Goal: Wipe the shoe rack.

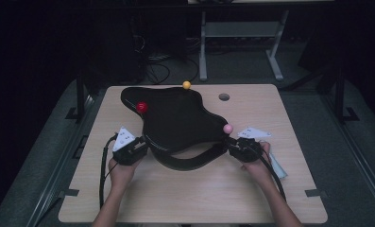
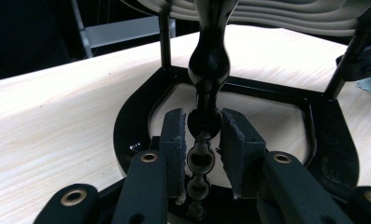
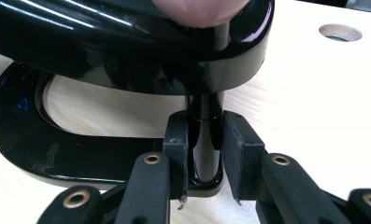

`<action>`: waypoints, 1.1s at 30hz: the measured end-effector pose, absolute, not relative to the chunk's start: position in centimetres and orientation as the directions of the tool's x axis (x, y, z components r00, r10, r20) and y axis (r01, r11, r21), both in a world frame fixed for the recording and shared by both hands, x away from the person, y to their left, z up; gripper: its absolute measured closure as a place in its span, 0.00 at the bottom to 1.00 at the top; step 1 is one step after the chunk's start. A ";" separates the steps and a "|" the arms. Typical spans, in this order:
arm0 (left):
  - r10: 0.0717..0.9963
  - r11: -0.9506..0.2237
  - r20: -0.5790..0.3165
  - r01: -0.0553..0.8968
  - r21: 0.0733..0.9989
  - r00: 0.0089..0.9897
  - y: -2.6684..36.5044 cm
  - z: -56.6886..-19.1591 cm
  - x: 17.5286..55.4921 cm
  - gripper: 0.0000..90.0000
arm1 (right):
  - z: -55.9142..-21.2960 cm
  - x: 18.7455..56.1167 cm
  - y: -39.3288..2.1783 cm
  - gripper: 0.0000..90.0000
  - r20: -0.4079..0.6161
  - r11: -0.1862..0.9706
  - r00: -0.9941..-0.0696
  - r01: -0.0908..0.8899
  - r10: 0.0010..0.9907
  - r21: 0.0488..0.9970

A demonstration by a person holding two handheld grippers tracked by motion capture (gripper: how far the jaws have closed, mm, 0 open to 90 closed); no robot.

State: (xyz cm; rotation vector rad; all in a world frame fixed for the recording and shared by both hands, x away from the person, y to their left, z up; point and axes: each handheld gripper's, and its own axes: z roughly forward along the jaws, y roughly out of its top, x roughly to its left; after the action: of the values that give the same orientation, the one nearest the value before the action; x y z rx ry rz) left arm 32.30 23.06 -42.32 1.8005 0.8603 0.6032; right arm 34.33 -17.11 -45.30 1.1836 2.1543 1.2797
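A pale wooden table [image 1: 185, 198] carries a glossy black 2-tier stand [image 1: 178, 118] near its middle, topped by 3 small balls. The left gripper [image 1: 140, 145] brackets a turned black post [image 2: 206, 84], its pads narrow and about touching it. The right gripper [image 1: 232, 143] sits narrowly around a straight post [image 3: 205, 140], a slim gap showing.

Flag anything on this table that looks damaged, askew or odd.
Nothing is spilled or broken. The black stand sits skewed to the table's edges, its top overhanging the curved base. The left gripper's pads look frayed at the edges.
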 end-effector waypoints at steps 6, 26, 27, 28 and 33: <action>0.770 -0.262 0.026 0.278 0.924 0.637 23.2 -41.4 30.7 0.71 | -45.4 34.2 -17.1 0.79 0.094 0.238 -0.581 0.468 0.808 0.851; 0.654 -0.255 0.024 0.190 0.948 0.756 19.1 -36.9 23.5 0.62 | -45.7 34.4 -17.6 0.71 0.091 0.232 -0.591 0.448 0.801 0.864; 0.652 -0.256 0.028 0.186 0.949 0.758 19.0 -36.8 23.4 0.61 | -45.7 34.4 -17.7 0.71 0.098 0.228 -0.591 0.452 0.801 0.863; 0.649 -0.261 0.034 0.181 0.948 0.760 18.9 -36.6 23.3 0.61 | -45.7 34.5 -17.7 0.71 0.099 0.227 -0.591 0.452 0.801 0.862; 0.637 -0.258 0.035 0.170 0.951 0.770 18.4 -36.1 23.0 0.61 | -45.5 34.6 -17.4 0.71 0.097 0.233 -0.598 0.449 0.795 0.863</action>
State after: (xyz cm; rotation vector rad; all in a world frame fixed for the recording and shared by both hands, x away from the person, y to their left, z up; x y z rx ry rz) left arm 22.99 18.35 -36.08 1.8089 0.6254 0.5038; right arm 34.59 -17.41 -45.50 1.1489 2.1489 1.3128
